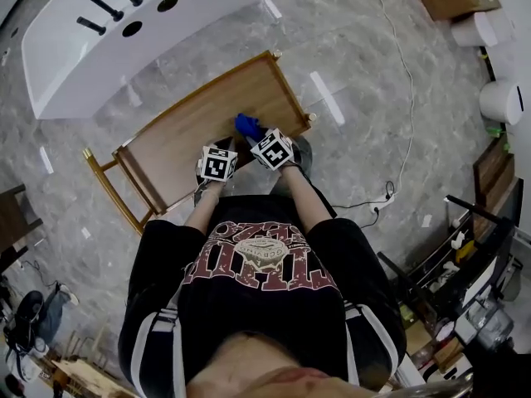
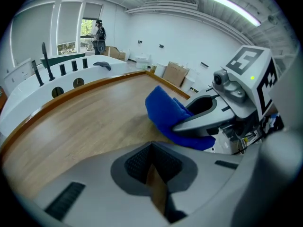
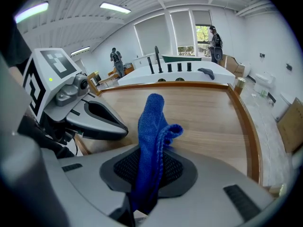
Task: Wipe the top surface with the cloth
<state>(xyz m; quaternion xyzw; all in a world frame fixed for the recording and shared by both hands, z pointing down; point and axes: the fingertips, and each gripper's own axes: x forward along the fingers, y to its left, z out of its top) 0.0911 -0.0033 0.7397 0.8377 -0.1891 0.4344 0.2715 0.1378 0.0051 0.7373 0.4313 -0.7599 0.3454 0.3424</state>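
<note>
A blue cloth (image 3: 152, 141) stands pinched between the jaws of my right gripper (image 3: 149, 183), which is shut on it; the cloth (image 1: 247, 125) hangs over the near edge of the wooden top (image 1: 207, 127). In the left gripper view the same cloth (image 2: 168, 115) shows at the right, under the right gripper's jaw. My left gripper (image 2: 154, 183) is shut with nothing between its jaws, just left of the right one (image 1: 274, 150) above the near edge of the wooden top (image 2: 80, 126). Both marker cubes sit side by side in the head view.
A raised wooden rim (image 3: 246, 122) runs round the top. Beyond the far side stands a white bathtub-like fixture (image 1: 116, 31) with black fittings. A cable (image 1: 398, 114) trails on the marble floor to the right. Two people stand far back by the window (image 3: 213, 41).
</note>
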